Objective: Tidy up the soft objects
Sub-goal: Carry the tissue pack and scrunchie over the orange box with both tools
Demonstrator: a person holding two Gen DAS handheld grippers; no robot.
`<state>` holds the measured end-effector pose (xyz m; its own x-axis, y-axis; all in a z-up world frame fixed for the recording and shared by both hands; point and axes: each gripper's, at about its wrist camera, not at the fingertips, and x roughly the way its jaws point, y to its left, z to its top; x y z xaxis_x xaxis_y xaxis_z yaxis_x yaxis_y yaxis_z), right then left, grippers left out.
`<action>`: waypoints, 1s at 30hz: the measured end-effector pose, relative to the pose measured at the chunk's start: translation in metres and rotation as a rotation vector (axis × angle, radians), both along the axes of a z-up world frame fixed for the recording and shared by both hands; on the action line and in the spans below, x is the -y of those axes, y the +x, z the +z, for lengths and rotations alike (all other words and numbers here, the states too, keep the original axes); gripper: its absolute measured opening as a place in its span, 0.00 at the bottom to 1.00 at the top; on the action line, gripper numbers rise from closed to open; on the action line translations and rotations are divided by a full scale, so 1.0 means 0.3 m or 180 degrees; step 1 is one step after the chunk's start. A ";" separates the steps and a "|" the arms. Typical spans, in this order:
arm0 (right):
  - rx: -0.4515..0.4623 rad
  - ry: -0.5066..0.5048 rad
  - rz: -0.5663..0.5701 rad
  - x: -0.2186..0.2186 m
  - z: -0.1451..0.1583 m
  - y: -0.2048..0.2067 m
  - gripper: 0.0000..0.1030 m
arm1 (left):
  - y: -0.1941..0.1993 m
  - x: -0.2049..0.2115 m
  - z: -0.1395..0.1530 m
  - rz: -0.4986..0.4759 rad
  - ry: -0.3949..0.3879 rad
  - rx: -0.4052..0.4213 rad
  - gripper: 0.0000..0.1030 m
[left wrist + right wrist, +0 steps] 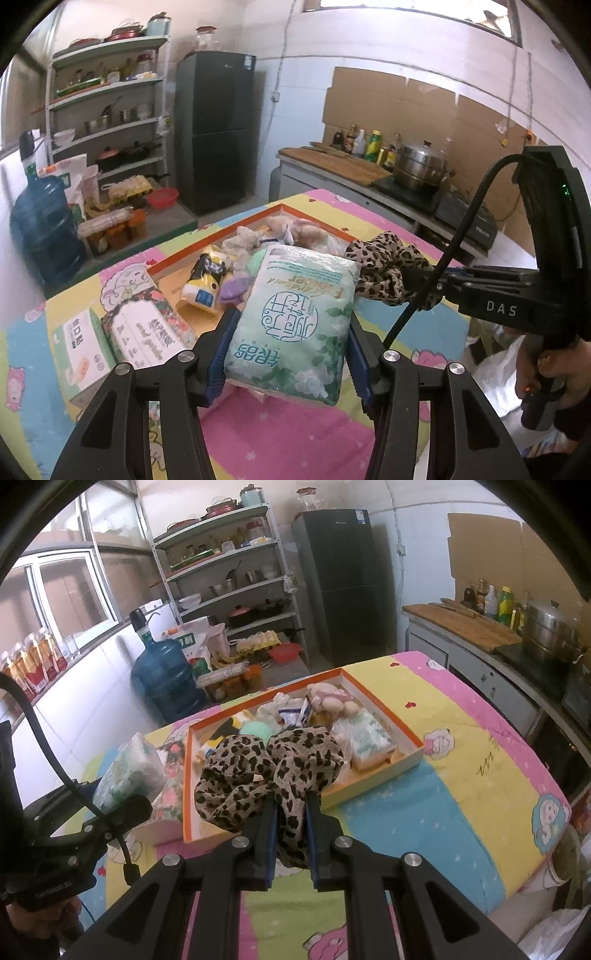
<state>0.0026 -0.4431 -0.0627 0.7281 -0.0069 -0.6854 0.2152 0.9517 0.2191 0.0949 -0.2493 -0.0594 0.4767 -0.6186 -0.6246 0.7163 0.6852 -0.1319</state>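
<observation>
My left gripper [291, 325] is shut on a green-and-white tissue pack [295, 317], held above the table in front of the orange-rimmed box [218, 229]. In the right wrist view that same pack [129, 771] shows at the left. My right gripper [291, 805] is shut on a leopard-print cloth [266, 768], which bunches over the box's near edge [255, 830]. The cloth [388, 269] also shows in the left wrist view at the right, beside the pack. Inside the box lie a plush toy [332, 698], tissue packs [365, 738], a green sponge [258, 731] and a yellow packet [203, 284].
A floral tissue pack [147, 325] and a white carton [81, 347] lie left of the box on the patterned tablecloth [461, 775]. Behind stand a water jug [166, 675], shelves [225, 572], a dark fridge [343, 579] and a counter with a steamer pot [550, 631].
</observation>
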 end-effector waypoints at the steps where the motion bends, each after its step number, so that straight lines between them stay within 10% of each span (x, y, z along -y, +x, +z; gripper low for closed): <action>1: 0.0000 -0.0001 0.0007 0.007 0.000 0.007 0.14 | 0.009 0.008 0.000 0.0021 -0.0005 -0.0011 0.54; 30: -0.0074 0.0060 0.0427 0.215 -0.071 0.386 0.14 | 0.381 0.246 -0.078 0.0666 0.0051 -0.0236 0.54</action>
